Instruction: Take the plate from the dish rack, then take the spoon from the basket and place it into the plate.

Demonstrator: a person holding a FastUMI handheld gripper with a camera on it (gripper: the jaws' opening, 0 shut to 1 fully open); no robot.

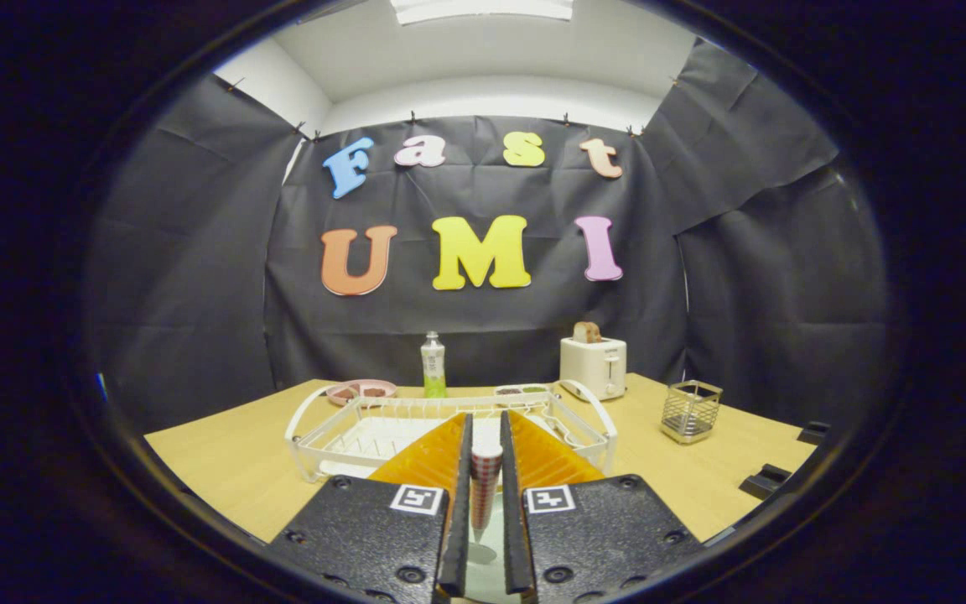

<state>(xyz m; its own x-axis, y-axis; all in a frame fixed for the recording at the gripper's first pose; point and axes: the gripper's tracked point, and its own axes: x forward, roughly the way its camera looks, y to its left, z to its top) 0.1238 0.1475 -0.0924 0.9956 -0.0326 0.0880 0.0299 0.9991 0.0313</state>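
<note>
My gripper [486, 432] is shut on the spoon [485, 486], whose red-and-white checked handle stands upright between the two black pads [459, 503]. The spoon's metal bowl [481, 554] hangs down at the base of the fingers. Under it lies a pale surface [483, 583] that may be the plate; I cannot tell for sure. Just beyond the fingertips stands the white wire dish rack [340, 436], with no plate standing in its slots. The metal mesh basket [690, 409] is to the right of the rack, apart from the fingers.
Behind the rack are a green bottle [433, 365], a pink plate of food [361, 391] and a small dish [521, 390]. A white toaster [593, 367] holding bread stands at the back right. Two black blocks [764, 481] sit by the wooden table's [223, 457] right edge.
</note>
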